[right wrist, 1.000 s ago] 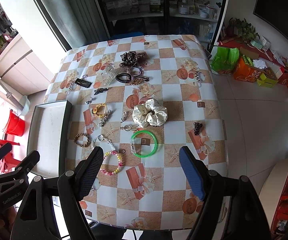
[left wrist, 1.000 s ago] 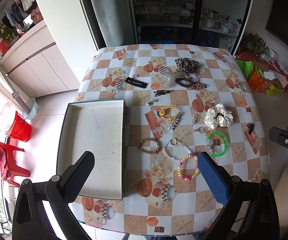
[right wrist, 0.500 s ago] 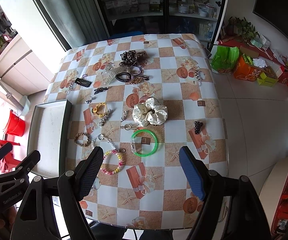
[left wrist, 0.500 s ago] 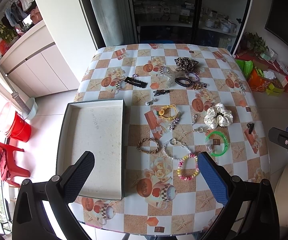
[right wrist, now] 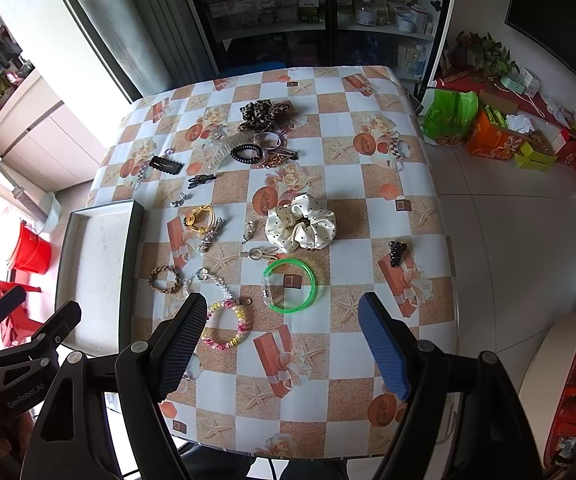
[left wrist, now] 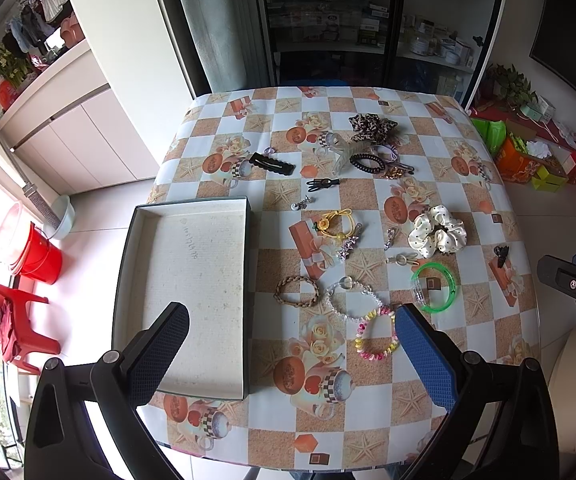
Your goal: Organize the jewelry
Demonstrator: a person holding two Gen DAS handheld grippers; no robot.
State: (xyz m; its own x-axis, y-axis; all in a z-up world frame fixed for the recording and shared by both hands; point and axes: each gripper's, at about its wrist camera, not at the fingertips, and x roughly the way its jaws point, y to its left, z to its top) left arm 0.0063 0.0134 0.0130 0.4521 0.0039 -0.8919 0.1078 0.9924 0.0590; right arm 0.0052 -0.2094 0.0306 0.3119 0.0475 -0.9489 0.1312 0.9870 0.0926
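Observation:
An empty shallow tray [left wrist: 192, 264] [right wrist: 92, 268] lies at the table's left edge. Jewelry and hair pieces are scattered to its right: a brown braided bracelet [left wrist: 297, 290], a clear bead bracelet [left wrist: 353, 298], a pink-yellow coil bracelet [left wrist: 376, 340] [right wrist: 226, 325], a green bangle [left wrist: 434, 288] [right wrist: 290, 291], a cream scrunchie [left wrist: 437, 230] [right wrist: 300, 223] and a leopard scrunchie [left wrist: 372, 125]. My left gripper [left wrist: 290, 354] is open and empty, high above the near table edge. My right gripper [right wrist: 282, 346] is open and empty, above the near edge right of the coil bracelet.
Several hair clips [left wrist: 273, 165] and hair ties [left wrist: 366, 162] lie at the far middle of the table; a small black claw clip [right wrist: 397, 249] lies near the right edge. A red bucket [left wrist: 34, 254] and red stool [left wrist: 12, 320] stand on the floor left; boxes [right wrist: 496, 136] stand right.

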